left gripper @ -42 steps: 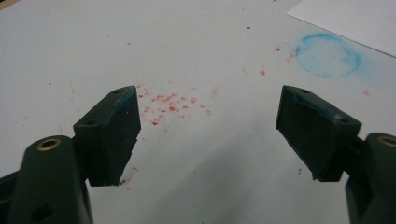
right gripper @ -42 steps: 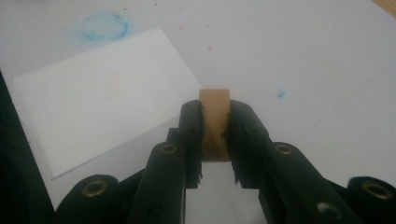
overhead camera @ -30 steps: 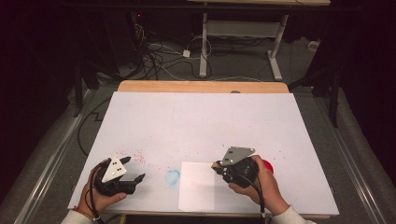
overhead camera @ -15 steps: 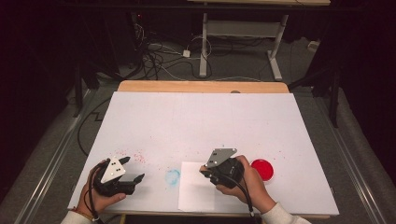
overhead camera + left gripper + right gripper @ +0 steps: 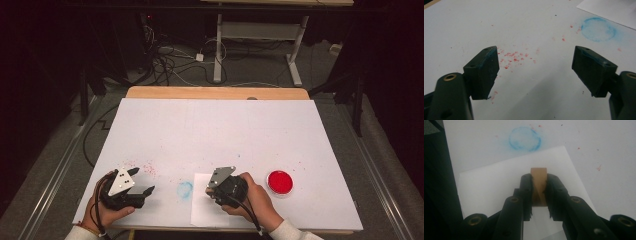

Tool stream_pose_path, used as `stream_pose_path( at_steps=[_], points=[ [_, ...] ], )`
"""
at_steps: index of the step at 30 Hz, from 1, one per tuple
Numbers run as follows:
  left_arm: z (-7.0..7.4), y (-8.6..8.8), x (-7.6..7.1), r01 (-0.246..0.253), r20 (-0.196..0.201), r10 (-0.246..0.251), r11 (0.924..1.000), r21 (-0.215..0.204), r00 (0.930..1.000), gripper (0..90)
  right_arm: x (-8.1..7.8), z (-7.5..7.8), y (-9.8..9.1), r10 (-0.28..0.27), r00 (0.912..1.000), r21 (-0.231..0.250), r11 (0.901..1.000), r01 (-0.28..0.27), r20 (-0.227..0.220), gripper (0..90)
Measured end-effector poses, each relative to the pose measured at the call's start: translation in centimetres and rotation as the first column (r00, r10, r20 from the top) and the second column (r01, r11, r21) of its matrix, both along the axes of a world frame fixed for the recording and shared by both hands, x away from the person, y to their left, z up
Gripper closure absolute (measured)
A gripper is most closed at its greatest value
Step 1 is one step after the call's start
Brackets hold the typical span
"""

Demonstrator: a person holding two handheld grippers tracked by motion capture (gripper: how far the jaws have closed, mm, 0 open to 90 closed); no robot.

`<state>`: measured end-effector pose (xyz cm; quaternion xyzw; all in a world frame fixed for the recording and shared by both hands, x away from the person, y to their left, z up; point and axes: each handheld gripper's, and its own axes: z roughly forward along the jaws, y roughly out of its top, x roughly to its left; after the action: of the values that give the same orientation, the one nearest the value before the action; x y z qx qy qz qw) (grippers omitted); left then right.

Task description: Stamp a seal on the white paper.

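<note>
Block [image 5: 538,185], a small brown one, sits clamped in our right gripper [image 5: 539,195] above the paper [image 5: 499,187] at the surface's [image 5: 215,130] near edge; our left gripper [image 5: 535,72] rests nearby, jaws apart.

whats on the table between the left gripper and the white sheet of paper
In the high view, a faint blue ring stain lies on the table between the left gripper and the paper sheet; otherwise bare white surface.
</note>
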<state>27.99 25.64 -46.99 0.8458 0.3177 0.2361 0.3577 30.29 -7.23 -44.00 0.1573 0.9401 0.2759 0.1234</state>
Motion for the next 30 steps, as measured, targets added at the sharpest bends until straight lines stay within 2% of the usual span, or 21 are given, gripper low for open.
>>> stream_pose_path(
  at_steps=[11,13,18,30],
  points=[
    [0.0,0.0,0.0,-0.001,-0.001,0.001,1.0000,0.002,1.0000,21.0,0.6,-1.6,0.1,-0.002,0.9999,-0.055,0.9985,0.001,-0.011,76.1],
    [0.0,0.1,0.0,-0.002,-0.002,0.002,1.0000,0.002,1.0000,21.0,0.7,-1.7,-0.1,-0.009,0.9996,-0.040,0.9992,0.008,-0.027,76.2],
    [0.0,0.0,-0.1,0.000,-0.001,0.000,1.0000,0.001,1.0000,21.0,0.9,-1.9,-0.3,-0.002,0.9995,-0.026,0.9997,0.001,-0.031,76.3],
    [0.0,0.0,-0.1,-0.003,0.000,0.003,1.0000,-0.003,1.0000,21.0,0.8,-2.0,-0.3,-0.009,0.9994,-0.022,0.9997,0.008,-0.033,76.2]
  ],
)
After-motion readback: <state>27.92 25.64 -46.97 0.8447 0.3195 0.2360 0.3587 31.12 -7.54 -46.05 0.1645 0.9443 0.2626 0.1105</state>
